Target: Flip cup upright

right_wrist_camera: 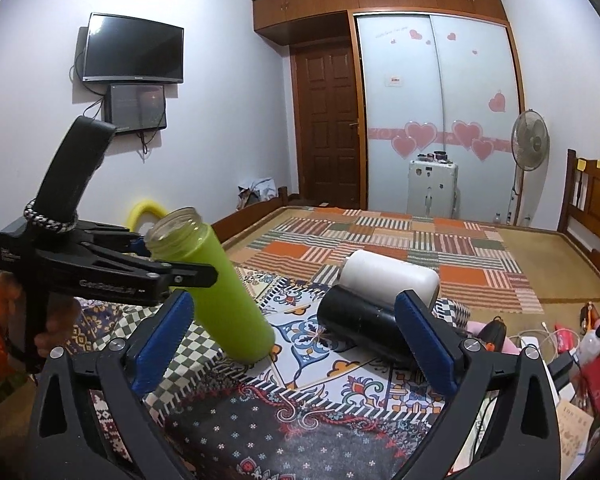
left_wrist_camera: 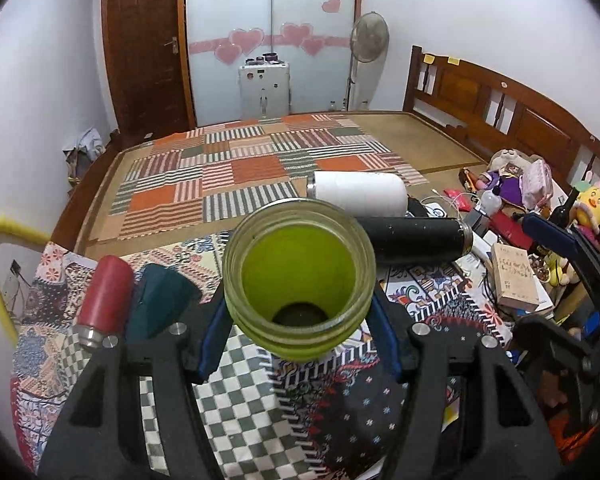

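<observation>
A lime-green cup with a clear threaded mouth is held in my left gripper, whose blue pads press on its neck. In the right wrist view the green cup leans to the left, mouth up, its base resting on the patterned cloth. The left gripper grips it near the top. My right gripper is open and empty, a little in front of the cup's base.
A black bottle and a white bottle lie on their sides to the right. A red bottle and a dark teal cup lie at the left. Toys, books and cables crowd the right edge.
</observation>
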The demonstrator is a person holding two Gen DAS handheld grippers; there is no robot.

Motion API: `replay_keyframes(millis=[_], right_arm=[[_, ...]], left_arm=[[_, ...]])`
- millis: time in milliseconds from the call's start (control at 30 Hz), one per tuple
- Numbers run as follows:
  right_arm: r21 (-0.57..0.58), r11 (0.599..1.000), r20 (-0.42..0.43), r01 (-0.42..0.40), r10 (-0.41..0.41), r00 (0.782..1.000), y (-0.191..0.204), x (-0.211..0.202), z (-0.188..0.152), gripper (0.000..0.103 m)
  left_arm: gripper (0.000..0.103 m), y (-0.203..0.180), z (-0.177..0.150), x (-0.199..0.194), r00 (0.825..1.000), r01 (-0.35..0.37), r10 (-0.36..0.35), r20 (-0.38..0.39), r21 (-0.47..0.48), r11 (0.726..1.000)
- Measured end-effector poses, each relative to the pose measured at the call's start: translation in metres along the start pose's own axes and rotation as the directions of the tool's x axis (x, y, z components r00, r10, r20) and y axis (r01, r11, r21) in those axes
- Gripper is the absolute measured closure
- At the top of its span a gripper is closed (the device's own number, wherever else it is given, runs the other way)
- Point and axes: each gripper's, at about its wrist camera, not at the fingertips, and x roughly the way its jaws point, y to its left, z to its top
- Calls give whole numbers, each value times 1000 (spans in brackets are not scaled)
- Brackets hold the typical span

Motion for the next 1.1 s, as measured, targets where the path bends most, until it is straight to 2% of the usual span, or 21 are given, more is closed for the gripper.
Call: replay_keyframes(millis=[67, 633, 767, 933, 1100], right_arm=[[-2, 1000, -2, 3, -3, 1000, 0, 1, 0, 3], [20, 1000, -5, 2, -2, 1000, -1, 1, -4, 3], [19, 1000, -6, 16, -16, 1000, -2, -2, -1, 3], [25, 999, 12, 31, -32, 999, -2, -11, 4, 3], [46, 998, 54, 36, -39, 998, 2, -31, 15, 3]], left_arm=[[41, -2, -2, 6, 1000, 13, -13, -7, -6, 1000], [41, -11, 4, 21, 999, -25, 25, 29, 4, 1000], [41, -9, 3, 22, 1000, -10, 10, 23, -13, 1000], [39, -8, -4, 3, 999, -4, 5, 41, -25, 1000], [38, -14, -16, -42, 991, -45, 47, 125, -17, 999]])
